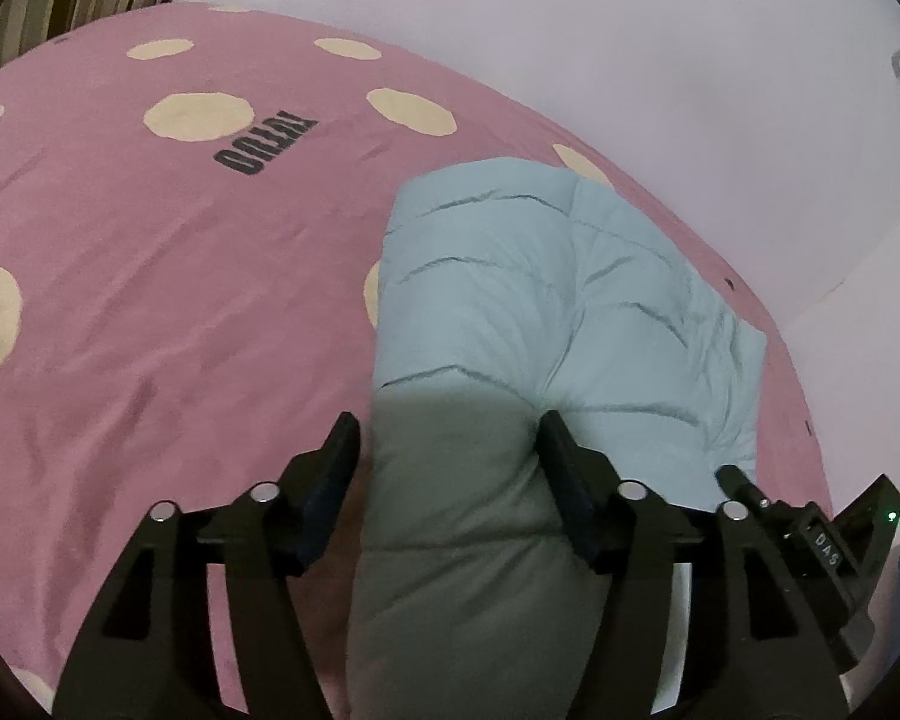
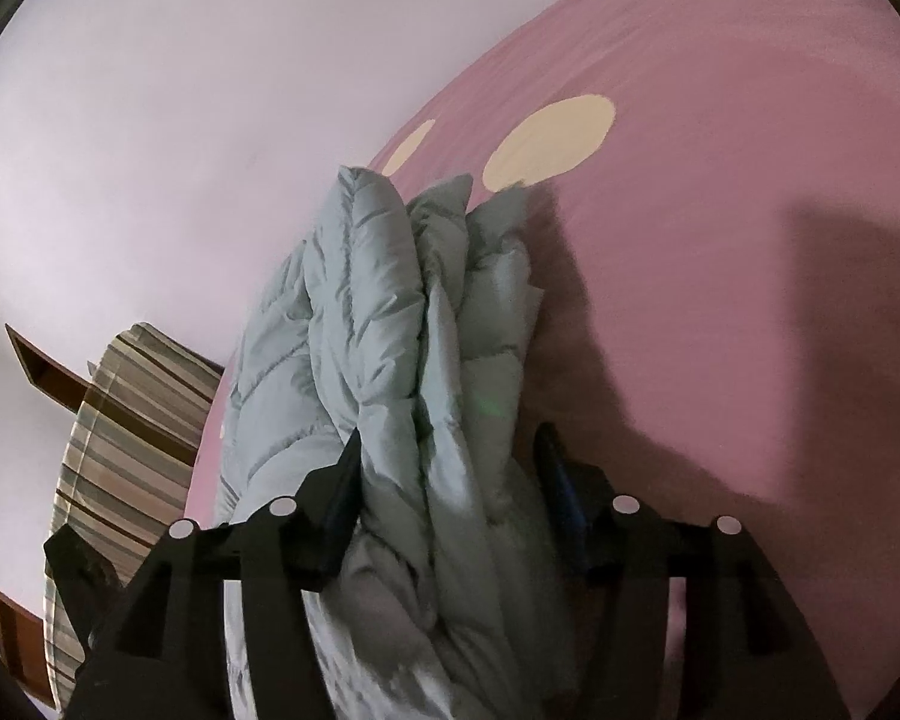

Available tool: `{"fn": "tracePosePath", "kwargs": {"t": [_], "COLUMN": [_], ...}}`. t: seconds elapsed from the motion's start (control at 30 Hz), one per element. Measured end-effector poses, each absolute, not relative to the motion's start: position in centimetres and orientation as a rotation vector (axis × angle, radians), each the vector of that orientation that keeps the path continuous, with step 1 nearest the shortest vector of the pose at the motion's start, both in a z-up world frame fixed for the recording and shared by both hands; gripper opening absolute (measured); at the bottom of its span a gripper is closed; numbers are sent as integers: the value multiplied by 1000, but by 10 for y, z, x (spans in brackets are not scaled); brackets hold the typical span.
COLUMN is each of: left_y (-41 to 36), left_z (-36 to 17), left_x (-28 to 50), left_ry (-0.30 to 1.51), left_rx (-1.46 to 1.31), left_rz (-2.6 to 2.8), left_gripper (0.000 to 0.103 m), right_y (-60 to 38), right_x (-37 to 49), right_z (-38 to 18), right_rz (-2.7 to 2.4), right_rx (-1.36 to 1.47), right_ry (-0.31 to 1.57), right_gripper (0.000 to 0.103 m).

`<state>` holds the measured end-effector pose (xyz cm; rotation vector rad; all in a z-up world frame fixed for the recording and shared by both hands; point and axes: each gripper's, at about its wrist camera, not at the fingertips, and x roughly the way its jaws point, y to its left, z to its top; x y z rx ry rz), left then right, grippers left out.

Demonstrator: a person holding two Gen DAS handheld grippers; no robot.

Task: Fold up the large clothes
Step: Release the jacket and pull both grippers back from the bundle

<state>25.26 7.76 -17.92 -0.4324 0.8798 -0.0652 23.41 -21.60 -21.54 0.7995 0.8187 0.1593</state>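
A pale blue quilted puffer jacket [image 1: 540, 300] lies folded in a thick bundle on the pink bedspread [image 1: 180, 300], close to the wall. My left gripper [image 1: 447, 426] is open and straddles the near end of the bundle, and a narrow gap shows beside its left finger [image 1: 342, 444]. In the right wrist view the jacket's stacked layers [image 2: 360, 300] stand edge-on between the jaws of my right gripper [image 2: 450, 438], also open. Its left finger [image 2: 348, 468] brushes the fabric, while the right finger [image 2: 552, 462] stands apart from it. The right gripper's body [image 1: 810, 522] shows at the left wrist view's lower right.
The bedspread carries cream dots [image 1: 198, 114] and dark lettering [image 1: 264, 144]. A pale wall [image 1: 570, 30] runs along the bed's far side. Striped bedding [image 2: 126, 420] and brown wooden furniture [image 2: 36, 360] lie beyond the jacket. Bare bedspread [image 2: 720, 240] spreads to the right.
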Motion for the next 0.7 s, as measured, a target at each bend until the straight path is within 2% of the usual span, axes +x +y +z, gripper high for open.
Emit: {"fn": "tracePosePath", "kwargs": {"t": [0.1,0.27,0.43,0.57,0.63,0.7], "left_y": [78,82,78,75,73,71], "left_z": [-181,-176,-157,-142,-134,-126], "left_x": [247,240,227,209,196,182], "left_ry": [895,906,868,836,821,796], "left_rx": [-400,-390,-312,-278,-261,-232], "left_rz": [-53,-43,-17,-2,6,20], "left_gripper": [73,75,76,82,87,90], "right_y": [-222,-225,-220,-211,-206,-197], "right_x": [227,218,206,189,179,166], "right_z": [-214,-207,-176,-152,-143,-134], "right_rz": [126,90,48,16,4,-9], "right_rx": [796,793,717,615,560,500], "right_ry": [829,833,804,795,793,788], "right_gripper": [59,59,59,59,66,68]}}
